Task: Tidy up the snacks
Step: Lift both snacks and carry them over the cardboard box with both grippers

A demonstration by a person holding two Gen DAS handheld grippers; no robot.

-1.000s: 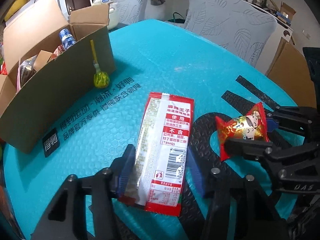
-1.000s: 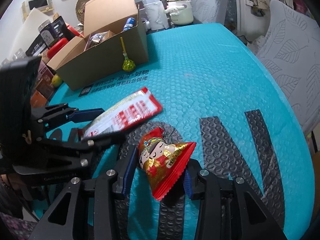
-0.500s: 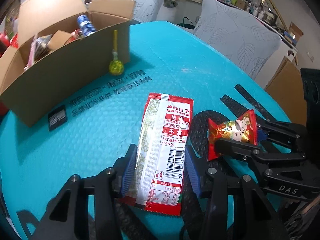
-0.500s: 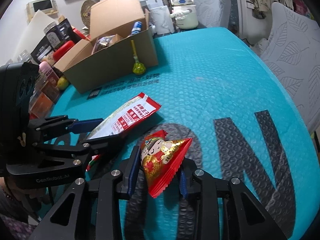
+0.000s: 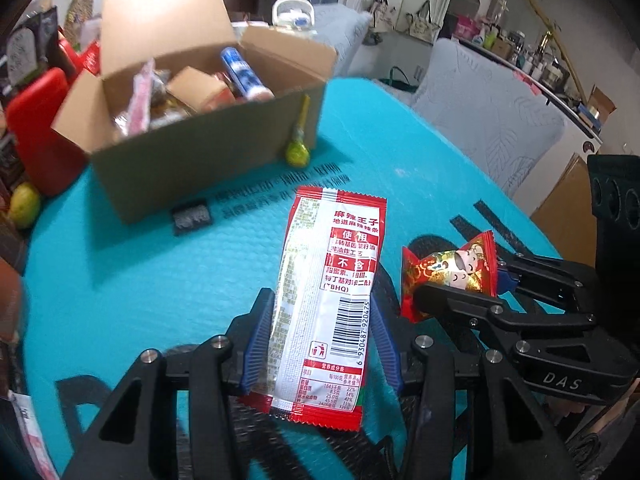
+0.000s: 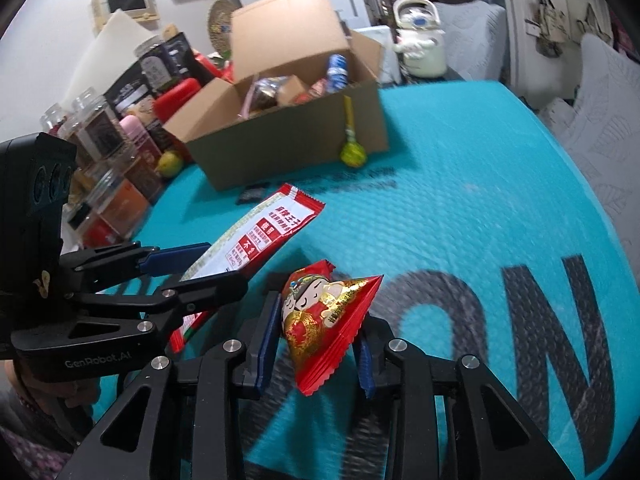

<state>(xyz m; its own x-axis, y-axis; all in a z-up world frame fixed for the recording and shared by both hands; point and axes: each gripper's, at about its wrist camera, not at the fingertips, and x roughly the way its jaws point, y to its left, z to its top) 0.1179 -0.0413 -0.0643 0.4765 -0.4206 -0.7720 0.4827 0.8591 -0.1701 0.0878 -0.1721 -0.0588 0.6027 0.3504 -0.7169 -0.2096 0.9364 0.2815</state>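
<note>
Only from the left wrist, barcode (image 5: 352, 316) on left tool's (image 5: 320, 344) pinched sachet (image 5: 332, 280); right tool (image 6: 316, 344) clamping candy (image 6: 324, 316).

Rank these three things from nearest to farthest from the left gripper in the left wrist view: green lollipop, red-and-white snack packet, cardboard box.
1. Red-and-white snack packet: held between the left gripper's jaws.
2. Green lollipop: ahead, leaning on the box front.
3. Cardboard box: just behind it, upper left.

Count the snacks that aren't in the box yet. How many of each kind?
Flat red and white packet, held in the left gripper: 1
Red and gold pyramid packet, held in the right gripper: 1
Green lollipop, leaning on the cardboard box: 1
Total: 3
</note>
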